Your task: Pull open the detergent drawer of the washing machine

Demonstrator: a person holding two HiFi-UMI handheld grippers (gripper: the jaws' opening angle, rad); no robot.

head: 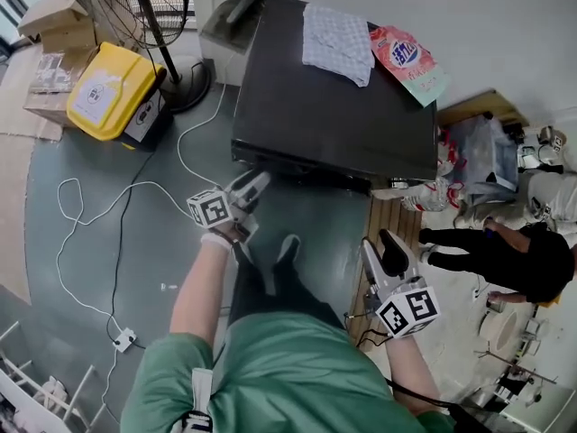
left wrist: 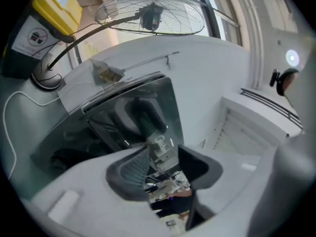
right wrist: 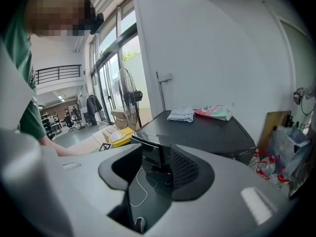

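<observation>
Currently the detergent drawer (right wrist: 154,153) sits at the top left corner of the black washing machine's (head: 343,97) front, just under the lid's edge. The left gripper (left wrist: 163,167) is right at it. Its jaws are narrowed to about half, with the glossy drawer front between the pads, and the pads seem to bear on it from both sides, though the shine makes that hard to confirm.

I judge the drawer to be light plastic on slides. It will likely be stiff at its catch, easy after that, and slick on its polished face. The best hold is on its lip or edge, followed by a straight, level pull, since a skewed pull could jam it or let the pads slip off.

The right gripper (head: 388,255) hangs well apart to the right, its jaws wide with nothing in them. A cloth (head: 338,41) and a detergent bag (head: 407,61) lie on the lid, clear of the drawer.

A white cable (head: 189,152) trails over the floor on the left, near a fan (head: 135,7) and a yellow bin (head: 108,88). Another person (head: 505,251) is low down at the right. Only the wearer's own legs stand in the pulling path.
</observation>
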